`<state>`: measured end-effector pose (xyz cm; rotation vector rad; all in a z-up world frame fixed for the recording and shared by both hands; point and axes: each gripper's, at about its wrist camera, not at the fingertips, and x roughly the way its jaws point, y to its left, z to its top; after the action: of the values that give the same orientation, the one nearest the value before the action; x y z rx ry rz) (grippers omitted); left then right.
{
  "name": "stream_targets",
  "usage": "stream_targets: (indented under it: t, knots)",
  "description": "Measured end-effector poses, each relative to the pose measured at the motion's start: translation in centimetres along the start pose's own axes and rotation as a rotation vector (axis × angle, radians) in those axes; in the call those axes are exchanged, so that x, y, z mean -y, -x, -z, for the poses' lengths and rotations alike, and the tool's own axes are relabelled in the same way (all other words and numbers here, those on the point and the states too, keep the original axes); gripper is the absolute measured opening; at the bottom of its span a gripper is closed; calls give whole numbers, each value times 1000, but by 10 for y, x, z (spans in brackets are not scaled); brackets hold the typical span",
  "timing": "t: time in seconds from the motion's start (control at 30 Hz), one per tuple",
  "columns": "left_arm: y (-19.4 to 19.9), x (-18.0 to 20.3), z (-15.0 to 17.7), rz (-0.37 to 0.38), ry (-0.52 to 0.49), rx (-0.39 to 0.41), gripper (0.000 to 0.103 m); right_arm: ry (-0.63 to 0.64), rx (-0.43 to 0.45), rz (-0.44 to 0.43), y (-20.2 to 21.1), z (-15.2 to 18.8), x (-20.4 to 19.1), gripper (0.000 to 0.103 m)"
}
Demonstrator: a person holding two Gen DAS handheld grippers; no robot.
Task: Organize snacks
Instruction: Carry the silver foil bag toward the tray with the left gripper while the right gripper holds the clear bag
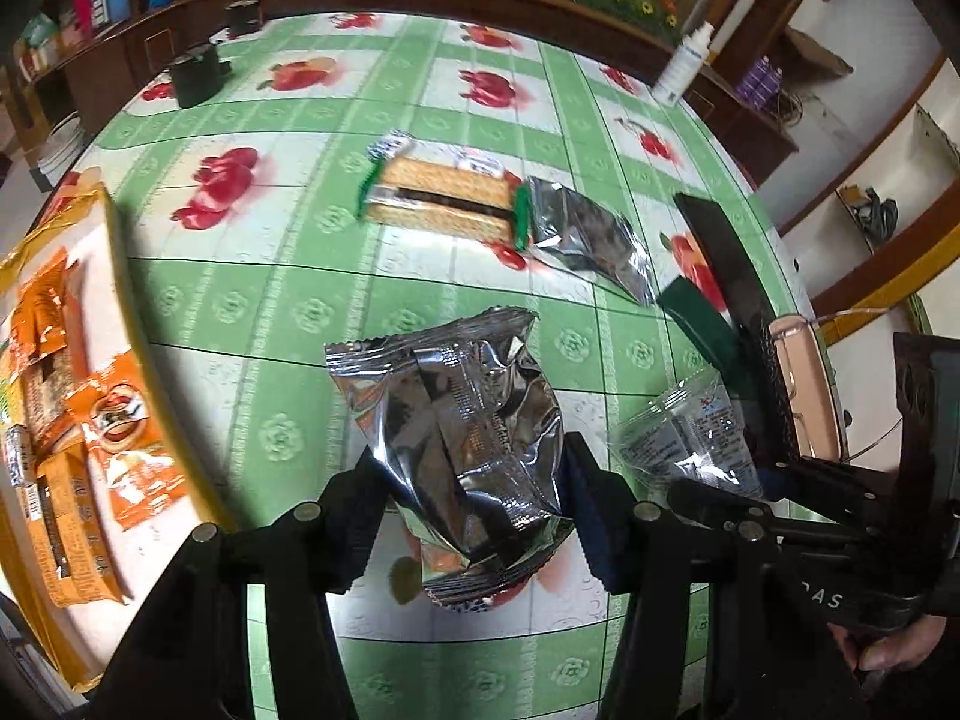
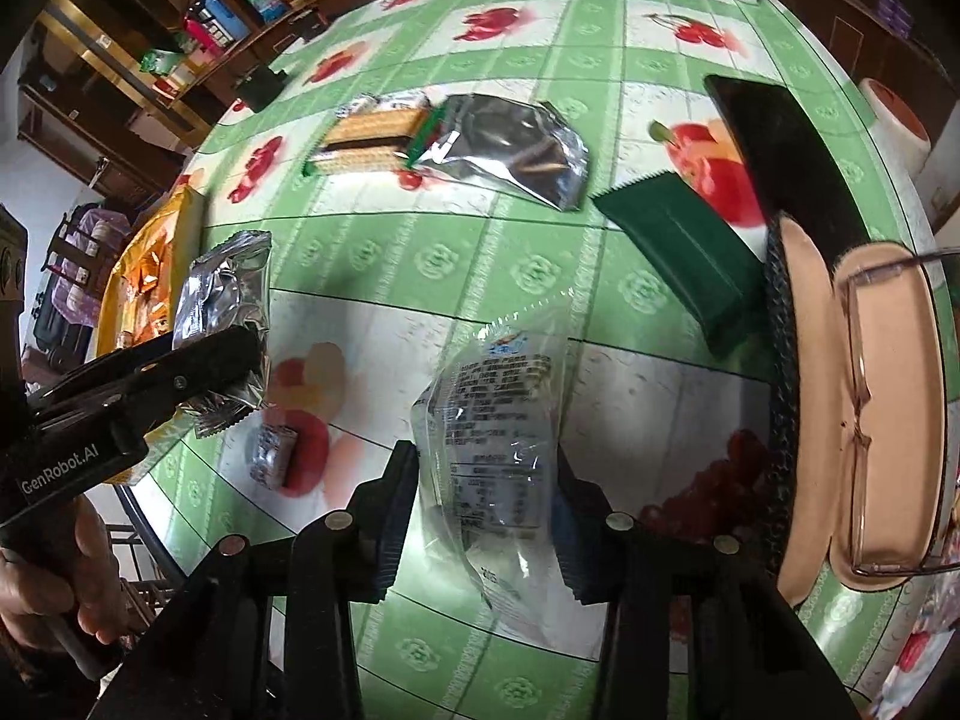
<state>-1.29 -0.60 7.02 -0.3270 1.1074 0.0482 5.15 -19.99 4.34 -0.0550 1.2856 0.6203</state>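
My left gripper (image 1: 468,480) is shut on a crumpled silver foil snack bag (image 1: 462,414) and holds it above the table; the bag also shows in the right wrist view (image 2: 225,312). My right gripper (image 2: 486,504) is shut on a clear plastic snack packet (image 2: 498,450) with printed text, also seen in the left wrist view (image 1: 690,432). On the green tablecloth lie a cracker sandwich pack (image 1: 444,195), another silver foil bag (image 1: 588,234) and a dark green packet (image 2: 678,258). A yellow box (image 1: 123,324) at the left holds orange snack packs (image 1: 126,420).
A black phone (image 2: 780,150) lies at the right, next to a pink tray (image 2: 810,396) holding glasses (image 2: 888,420). A small wrapped candy (image 2: 273,456) lies near the front. A white bottle (image 1: 684,66) and black cups (image 1: 195,75) stand at the far edge.
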Motion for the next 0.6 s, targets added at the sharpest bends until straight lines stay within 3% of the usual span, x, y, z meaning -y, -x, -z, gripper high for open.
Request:
stream_targets:
  t: [0.6]
  knots:
    - [37,-59,7,-40,91,66,55,77,9,-43,-12,-18,-58,36]
